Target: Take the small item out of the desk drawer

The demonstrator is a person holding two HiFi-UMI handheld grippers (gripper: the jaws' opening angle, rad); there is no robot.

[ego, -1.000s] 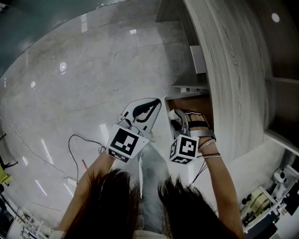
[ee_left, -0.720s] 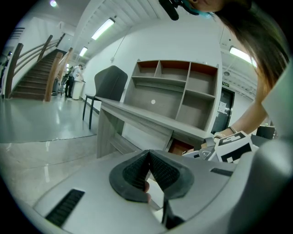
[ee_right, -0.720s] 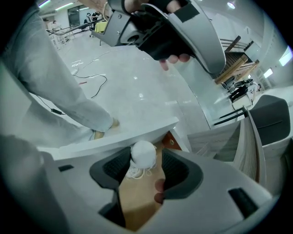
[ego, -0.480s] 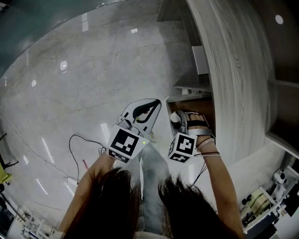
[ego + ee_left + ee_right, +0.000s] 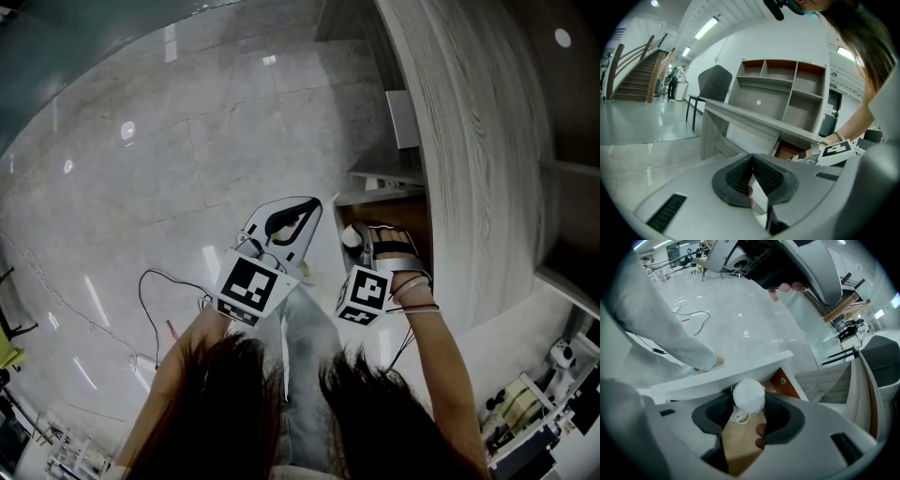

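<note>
A small white fluffy ball (image 5: 749, 396) with loose threads sits between the tips of my right gripper (image 5: 750, 405), which is shut on it. Below it lies the open desk drawer (image 5: 721, 374), with a white front and a brown bottom. In the head view the ball (image 5: 351, 235) and right gripper (image 5: 357, 243) hang over the drawer (image 5: 401, 208) under the grey wooden desk (image 5: 469, 141). My left gripper (image 5: 312, 206) is held left of the drawer above the floor. It is shut, with nothing between its pads (image 5: 740, 176).
A shelf unit (image 5: 787, 93) stands on the desk, and a dark chair (image 5: 712, 84) stands beyond its far end. A black cable (image 5: 155, 286) lies on the glossy floor at my left. The person's legs stand beside the drawer front.
The right gripper with the ball has shifted very slightly up and left. The left gripper has stayed put.
</note>
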